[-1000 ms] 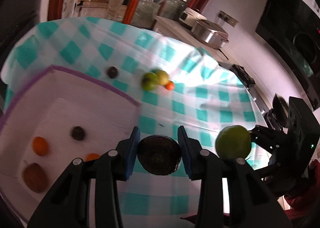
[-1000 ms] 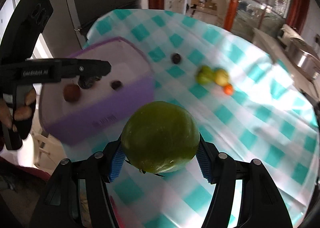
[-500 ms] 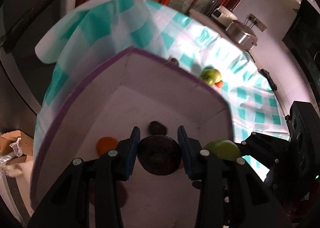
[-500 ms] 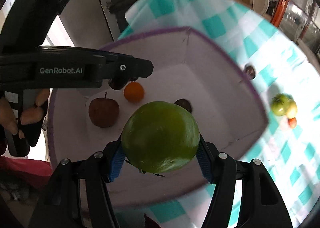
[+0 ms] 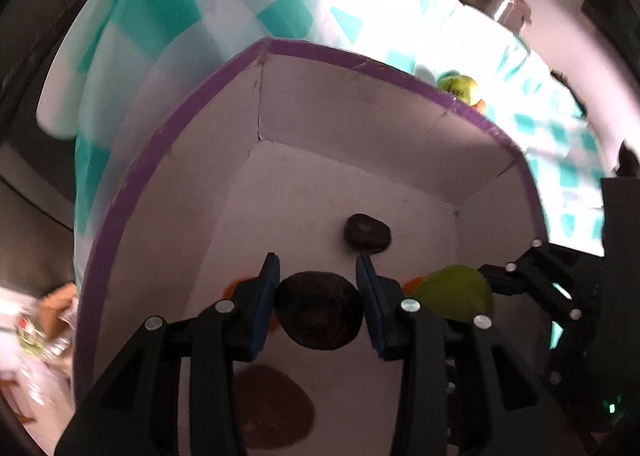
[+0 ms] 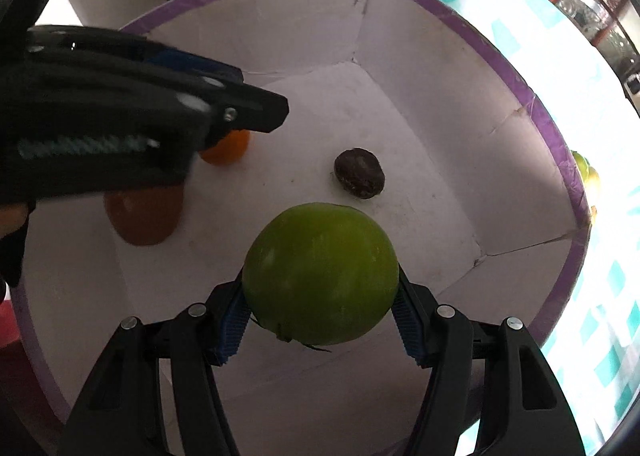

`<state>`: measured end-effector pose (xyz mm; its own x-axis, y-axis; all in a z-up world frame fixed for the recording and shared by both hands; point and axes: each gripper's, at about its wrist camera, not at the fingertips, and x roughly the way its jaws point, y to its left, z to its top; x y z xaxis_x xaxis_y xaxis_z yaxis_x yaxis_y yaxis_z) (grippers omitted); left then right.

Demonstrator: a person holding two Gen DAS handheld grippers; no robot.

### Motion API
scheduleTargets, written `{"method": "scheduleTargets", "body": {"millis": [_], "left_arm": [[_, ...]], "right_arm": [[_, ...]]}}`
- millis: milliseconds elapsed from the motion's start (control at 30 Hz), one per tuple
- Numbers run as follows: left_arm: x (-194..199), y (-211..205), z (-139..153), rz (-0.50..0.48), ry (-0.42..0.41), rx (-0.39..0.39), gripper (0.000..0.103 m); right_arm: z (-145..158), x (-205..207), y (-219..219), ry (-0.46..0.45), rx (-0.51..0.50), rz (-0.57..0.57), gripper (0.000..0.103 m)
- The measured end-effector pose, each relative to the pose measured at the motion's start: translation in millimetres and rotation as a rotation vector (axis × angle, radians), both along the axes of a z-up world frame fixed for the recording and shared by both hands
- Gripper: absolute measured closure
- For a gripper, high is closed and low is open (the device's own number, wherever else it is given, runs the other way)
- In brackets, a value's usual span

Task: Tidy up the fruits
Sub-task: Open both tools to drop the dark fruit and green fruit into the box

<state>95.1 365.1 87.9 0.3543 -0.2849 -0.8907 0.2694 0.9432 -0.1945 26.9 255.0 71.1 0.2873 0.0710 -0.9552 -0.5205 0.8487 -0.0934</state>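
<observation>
My left gripper (image 5: 318, 310) is shut on a dark brown round fruit (image 5: 320, 314) and holds it inside the white box with a purple rim (image 5: 360, 64). My right gripper (image 6: 320, 320) is shut on a large green fruit (image 6: 320, 274), also inside the box (image 6: 472, 36); that fruit shows in the left wrist view (image 5: 458, 298). On the box floor lie a dark passion fruit (image 6: 360, 173) (image 5: 367, 233), an orange (image 6: 224, 148) and a reddish-brown fruit (image 6: 144, 218) (image 5: 272, 402). The left gripper (image 6: 256, 112) reaches in from the left.
The box stands on a teal-and-white checked tablecloth (image 5: 180, 24). Green and yellow fruits with a small orange one (image 5: 460, 90) lie on the cloth beyond the box's far wall, also at the right edge of the right wrist view (image 6: 586, 172). Kitchen appliances (image 5: 492, 2) stand behind.
Both grippers have moved from above the tablecloth to over and then down into the box, each still holding its fruit. The box floor and its fruits are now much closer.
</observation>
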Motion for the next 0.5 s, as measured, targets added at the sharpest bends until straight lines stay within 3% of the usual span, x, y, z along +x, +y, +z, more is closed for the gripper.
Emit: {"method": "scheduleTargets", "body": {"millis": [133,200,267,433,500], "left_arm": [[9.8,-2.6,-5.2,0.006,0.028,0.054,0.061],[11.9,-2.8,-3.3,0.007,-0.003,0.086,0.053],[13.6,-3.6,-2.5,-0.001,-0.020,0.109,0.051],[15.7,-4.1,7.2,0.012,-0.092,0.158,0.024],[13.5,-3.8,13.4,0.034,-0.136,0.189,0.020]], "right_arm": [[-3.2,4.7,-1.8,0.005,-0.003,-0.018,0.041],[-4.1,6.1,-1.3,0.006,-0.005,-0.016,0.041],[-4.9,6.9,-1.1,0.012,0.002,-0.017,0.041],[6.7,8.0,-8.0,0.008,0.051,-0.011,0.035],[8.6,7.9,-9.8,0.003,0.062,-0.009,0.034]]}}
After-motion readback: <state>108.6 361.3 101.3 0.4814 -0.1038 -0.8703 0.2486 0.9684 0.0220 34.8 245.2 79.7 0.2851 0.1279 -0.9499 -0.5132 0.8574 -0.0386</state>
